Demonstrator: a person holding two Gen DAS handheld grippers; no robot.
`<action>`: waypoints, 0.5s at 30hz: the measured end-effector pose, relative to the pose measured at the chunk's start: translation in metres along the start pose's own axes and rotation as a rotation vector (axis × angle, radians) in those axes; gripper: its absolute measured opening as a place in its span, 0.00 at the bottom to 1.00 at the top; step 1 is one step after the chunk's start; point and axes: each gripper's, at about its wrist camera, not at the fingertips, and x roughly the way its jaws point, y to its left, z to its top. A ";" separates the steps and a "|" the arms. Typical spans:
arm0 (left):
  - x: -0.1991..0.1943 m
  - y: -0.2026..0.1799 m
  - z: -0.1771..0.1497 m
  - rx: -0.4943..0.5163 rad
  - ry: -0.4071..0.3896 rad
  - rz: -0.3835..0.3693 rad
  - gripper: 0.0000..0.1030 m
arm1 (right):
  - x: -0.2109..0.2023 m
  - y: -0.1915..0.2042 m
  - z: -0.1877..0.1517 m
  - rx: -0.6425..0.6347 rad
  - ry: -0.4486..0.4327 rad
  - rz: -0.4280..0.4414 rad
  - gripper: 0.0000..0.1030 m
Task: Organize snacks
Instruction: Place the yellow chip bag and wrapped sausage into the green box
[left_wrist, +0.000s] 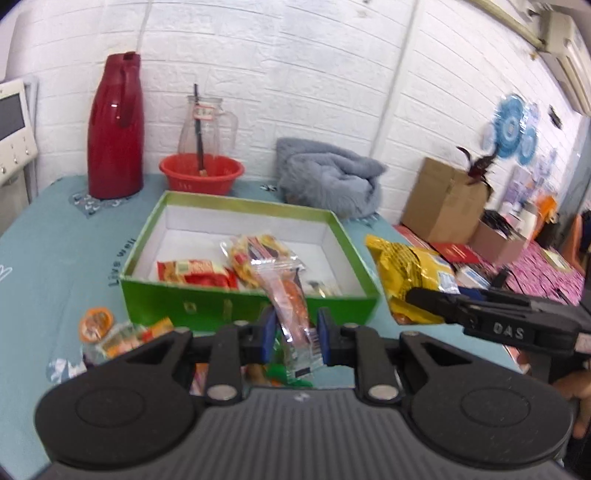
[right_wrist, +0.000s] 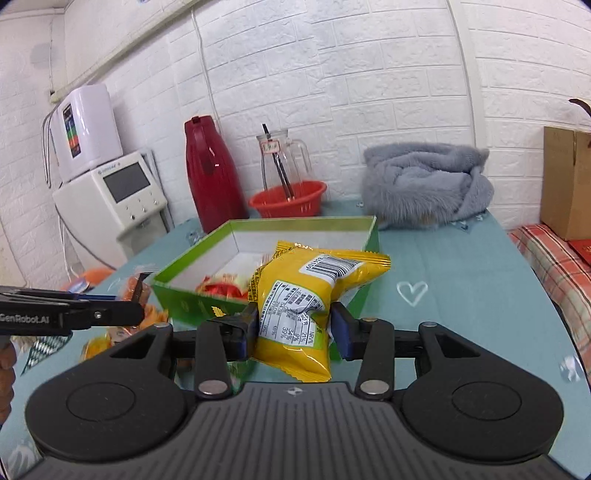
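White brick wall behind a teal-covered counter (right_wrist: 461, 280). Left tool (left_wrist: 294, 334) pinches a clear orange-filled snack packet (left_wrist: 291, 306); right tool (right_wrist: 293, 328) pinches a yellow foil snack bag (right_wrist: 303, 299). Both are held before the open green cardboard box (left_wrist: 207, 306), which holds red and yellow packets.

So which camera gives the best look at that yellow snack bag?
The right wrist view: the yellow snack bag fills the middle, pinched in the right gripper, its barcode and label showing. The left wrist view catches the same bag only from the side, at the right, crumpled and partly hidden.
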 end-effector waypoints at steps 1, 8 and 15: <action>0.008 0.004 0.007 -0.003 -0.003 0.022 0.18 | 0.008 0.000 0.005 0.000 -0.001 0.001 0.70; 0.075 0.037 0.040 -0.081 0.049 0.078 0.18 | 0.073 -0.007 0.024 -0.006 0.034 -0.035 0.70; 0.111 0.054 0.049 -0.081 0.086 0.110 0.18 | 0.110 -0.003 0.020 -0.030 0.085 -0.019 0.71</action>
